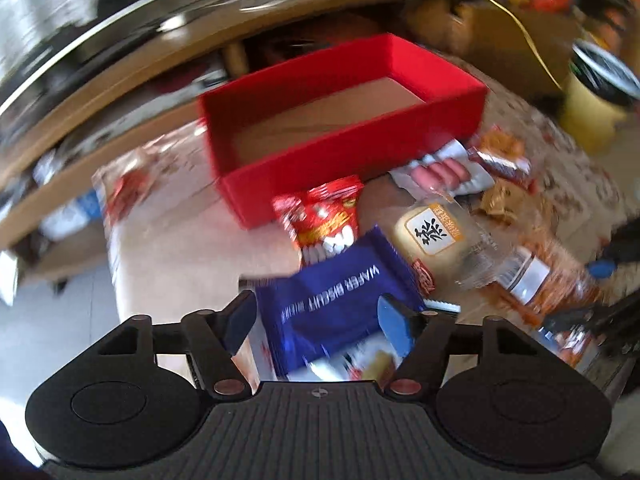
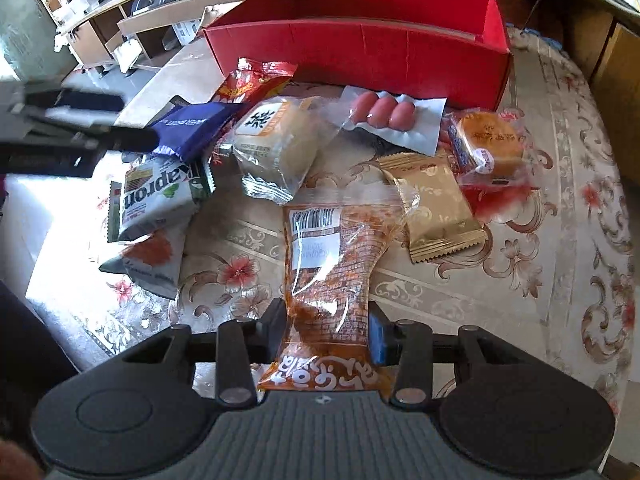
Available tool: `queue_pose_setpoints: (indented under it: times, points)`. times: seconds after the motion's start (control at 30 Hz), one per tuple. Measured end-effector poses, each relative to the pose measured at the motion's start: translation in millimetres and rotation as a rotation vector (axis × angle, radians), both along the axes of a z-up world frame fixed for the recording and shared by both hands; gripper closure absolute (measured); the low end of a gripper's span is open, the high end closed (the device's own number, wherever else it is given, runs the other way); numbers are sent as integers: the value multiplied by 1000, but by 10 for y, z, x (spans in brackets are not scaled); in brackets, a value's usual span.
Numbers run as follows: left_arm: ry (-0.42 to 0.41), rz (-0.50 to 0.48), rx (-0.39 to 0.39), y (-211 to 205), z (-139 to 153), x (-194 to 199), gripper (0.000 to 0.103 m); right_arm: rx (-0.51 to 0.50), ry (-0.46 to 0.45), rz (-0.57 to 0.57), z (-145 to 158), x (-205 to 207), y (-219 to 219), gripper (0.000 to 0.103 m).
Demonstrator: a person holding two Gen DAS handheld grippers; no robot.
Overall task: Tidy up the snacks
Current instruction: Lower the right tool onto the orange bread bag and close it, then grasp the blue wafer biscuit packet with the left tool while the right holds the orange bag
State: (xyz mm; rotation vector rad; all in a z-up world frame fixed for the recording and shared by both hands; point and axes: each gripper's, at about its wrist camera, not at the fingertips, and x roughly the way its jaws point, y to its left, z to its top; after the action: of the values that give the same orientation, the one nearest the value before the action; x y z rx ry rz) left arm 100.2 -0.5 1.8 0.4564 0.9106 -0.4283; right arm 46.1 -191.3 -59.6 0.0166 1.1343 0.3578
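Right gripper clamped on the orange spicy-snack pouch, lifted off the floral tablecloth. Left gripper holds the blue wafer biscuit pack; fingers pinch its sides. Red box sits behind the pile, only a brown bottom showing. Sausage pack and bun just before its front wall. Shelving lies past the table's left edge.

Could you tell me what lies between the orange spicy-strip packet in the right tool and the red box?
In the right wrist view, the steamed-cake packet and sausage pack lie between the orange packet and the red box.
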Motion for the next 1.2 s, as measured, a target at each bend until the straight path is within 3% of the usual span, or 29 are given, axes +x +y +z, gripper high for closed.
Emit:
queue_pose_setpoints:
  times: [0.17,0.23,0.43,0.57,0.77,0.83,0.97,1.07,1.13,1.2]
  points:
    - [25,-261,85,-136,-131,158,21,46,34,-18,-21,97,-52,65]
    - [39,-347,90,-168,-189,225,17,50,37,0,-18,101,-33,58]
    - [167,-447,63,-180,-199,319,17,94,67,8,-50,166,-48,44]
    - [200,-541,145,-210,-250,187,11,128,82,34,-79,206,-32,31]
    - [251,-588,176,-275,-317,271,5,127,82,53,-88,206,52,23]
    - [284,-600,189,-304,-365,328,1,149,90,50,-93,211,47,12]
    - [363,-515,153,-271,-471,411,0,178,87,53,-125,200,58,8]
    - [348,-495,153,-278,-436,312,9,139,73,51,-100,190,71,26]
    - [371,-467,132,-277,-393,267,19,104,53,35,-75,180,49,54]
    - [396,-396,115,-271,-388,238,21,72,39,7,-61,185,-7,71]
